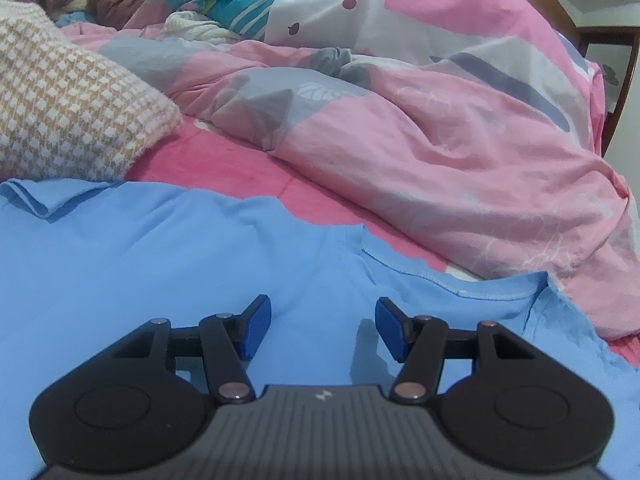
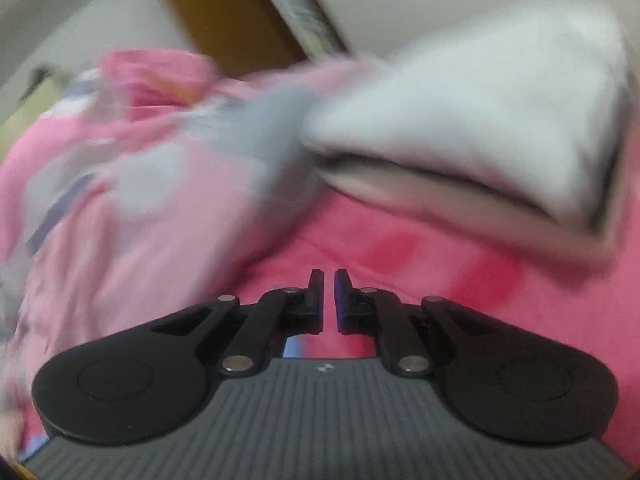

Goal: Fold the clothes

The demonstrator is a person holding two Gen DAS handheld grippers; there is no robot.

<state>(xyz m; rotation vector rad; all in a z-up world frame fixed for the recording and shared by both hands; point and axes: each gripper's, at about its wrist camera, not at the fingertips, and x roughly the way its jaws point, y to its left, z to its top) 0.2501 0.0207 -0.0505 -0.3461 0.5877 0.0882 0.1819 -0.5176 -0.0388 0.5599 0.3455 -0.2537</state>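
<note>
Left gripper [image 1: 323, 328] hovers with jaws apart and empty over a light blue shirt [image 1: 160, 264] spread on the pink bedsheet [image 1: 224, 168]. Right gripper [image 2: 329, 300], jaws nearly together and empty, faces a blurred white folded cloth [image 2: 480, 128] beside the pink quilt [image 2: 140, 200].

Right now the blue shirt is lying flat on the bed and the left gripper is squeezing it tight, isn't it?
Not quite. The blue shirt does lie spread on the bed, but the left gripper is not squeezing it: the left wrist view shows its jaws standing apart above the cloth, with nothing pinched between the pads.
</note>
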